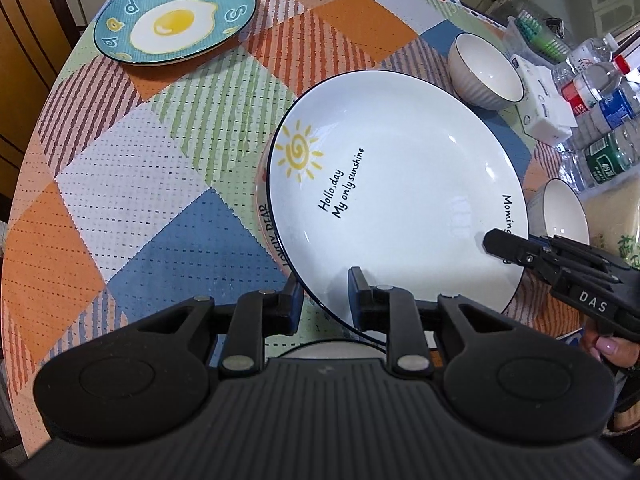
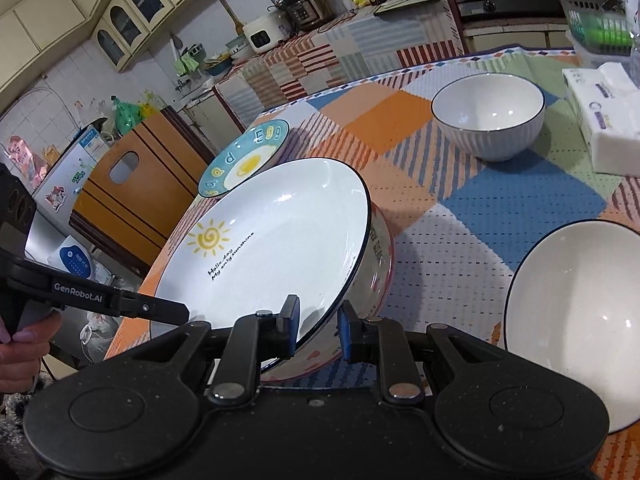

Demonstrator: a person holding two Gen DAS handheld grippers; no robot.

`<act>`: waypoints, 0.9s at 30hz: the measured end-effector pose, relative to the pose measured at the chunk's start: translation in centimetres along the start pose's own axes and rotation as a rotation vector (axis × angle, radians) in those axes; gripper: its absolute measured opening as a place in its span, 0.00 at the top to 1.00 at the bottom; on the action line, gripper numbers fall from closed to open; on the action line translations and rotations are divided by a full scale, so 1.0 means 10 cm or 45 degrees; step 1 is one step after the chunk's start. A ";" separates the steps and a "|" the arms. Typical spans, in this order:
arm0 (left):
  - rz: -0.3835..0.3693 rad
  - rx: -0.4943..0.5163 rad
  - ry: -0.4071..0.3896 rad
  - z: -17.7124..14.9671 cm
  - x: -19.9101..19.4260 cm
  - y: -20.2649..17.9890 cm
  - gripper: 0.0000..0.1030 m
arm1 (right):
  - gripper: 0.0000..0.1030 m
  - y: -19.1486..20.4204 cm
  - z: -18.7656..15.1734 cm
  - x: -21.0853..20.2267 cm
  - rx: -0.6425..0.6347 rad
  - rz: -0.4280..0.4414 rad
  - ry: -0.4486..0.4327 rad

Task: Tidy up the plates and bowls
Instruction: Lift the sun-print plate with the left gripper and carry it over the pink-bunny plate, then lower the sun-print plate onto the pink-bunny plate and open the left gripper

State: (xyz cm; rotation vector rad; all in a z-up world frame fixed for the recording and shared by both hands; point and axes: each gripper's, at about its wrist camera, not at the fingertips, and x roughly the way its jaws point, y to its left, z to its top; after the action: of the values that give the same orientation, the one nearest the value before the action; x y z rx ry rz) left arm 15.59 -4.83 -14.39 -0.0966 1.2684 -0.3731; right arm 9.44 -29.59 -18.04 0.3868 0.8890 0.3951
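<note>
A white sun plate (image 1: pixel 400 184) with a blue rim rests on a pink-rimmed lettered plate (image 1: pixel 265 216). My left gripper (image 1: pixel 324 300) straddles the sun plate's near rim, jaws apart around it with a visible gap. My right gripper (image 2: pixel 318 326) straddles the same plate's (image 2: pixel 276 248) other rim, jaws also apart; it shows in the left wrist view (image 1: pixel 496 242). A blue egg plate (image 1: pixel 176 20) lies at the far left. A white ribbed bowl (image 1: pixel 486 70) stands at the back, another white bowl (image 2: pixel 576 312) to the right.
The round table has a checked cloth (image 1: pixel 132 184). Water bottles (image 1: pixel 600 120) and a tissue pack (image 2: pixel 604 120) crowd the right side. A wooden chair (image 2: pixel 132 184) stands beyond the table's left edge, kitchen counters behind.
</note>
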 end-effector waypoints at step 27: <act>0.066 -0.008 0.115 0.10 0.33 0.02 0.79 | 0.76 0.12 0.02 0.24 -0.020 -0.212 0.195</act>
State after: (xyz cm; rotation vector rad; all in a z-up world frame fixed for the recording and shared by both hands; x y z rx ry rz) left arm 17.36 -5.86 -17.13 -0.0527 1.3589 -0.3318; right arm 10.78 -27.37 -18.93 0.2678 1.0591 0.2802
